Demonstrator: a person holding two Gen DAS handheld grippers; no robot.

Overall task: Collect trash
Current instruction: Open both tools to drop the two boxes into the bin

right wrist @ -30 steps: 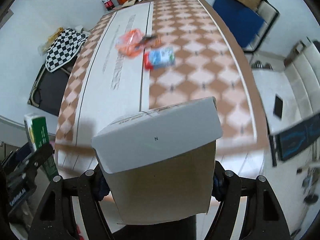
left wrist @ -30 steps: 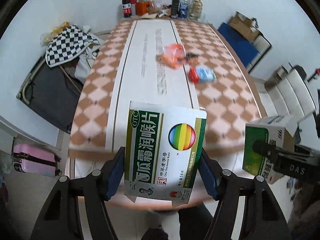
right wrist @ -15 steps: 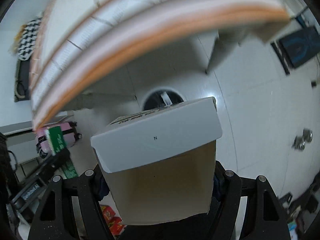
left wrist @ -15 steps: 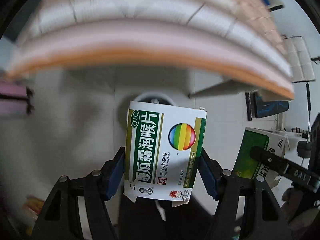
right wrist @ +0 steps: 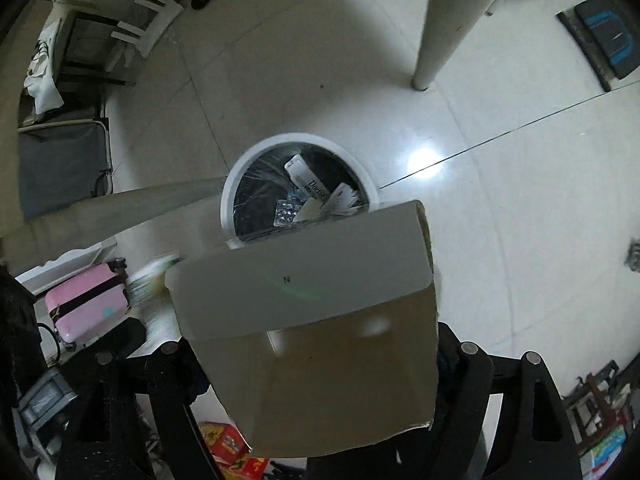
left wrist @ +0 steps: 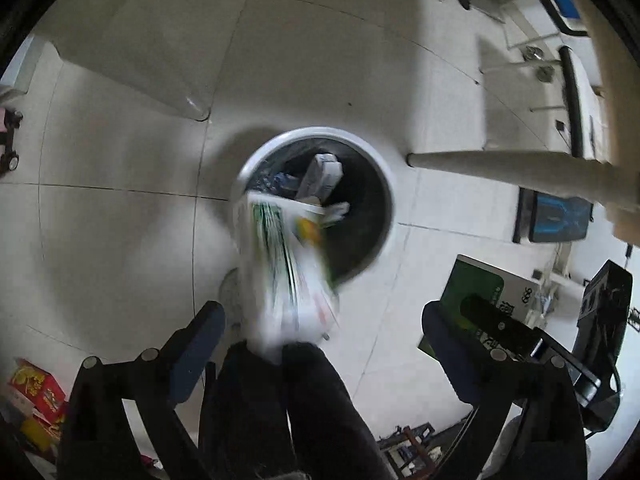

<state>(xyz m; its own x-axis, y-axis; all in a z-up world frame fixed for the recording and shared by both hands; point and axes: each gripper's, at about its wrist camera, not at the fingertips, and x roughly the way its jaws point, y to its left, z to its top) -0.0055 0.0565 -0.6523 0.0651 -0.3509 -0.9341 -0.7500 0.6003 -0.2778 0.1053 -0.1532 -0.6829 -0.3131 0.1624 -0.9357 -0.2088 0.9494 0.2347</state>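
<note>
A round white-rimmed trash bin with a black liner stands on the tiled floor below me; it holds several boxes and a blister pack. My left gripper is open, and the green-and-white medicine box falls blurred from it toward the bin's near rim. My right gripper is shut on a white and brown cardboard box, held above the bin. That box also shows at the right of the left wrist view. The falling box shows blurred in the right wrist view.
A table leg stands past the bin. A pink suitcase and a grey bag lie to the left. Red boxes sit on the floor near me. Dark trouser legs are under the left gripper.
Both grippers swung down from the table to over the bin. My left gripper opened and let go of the green-and-white box, which now falls. The right gripper kept its box.
</note>
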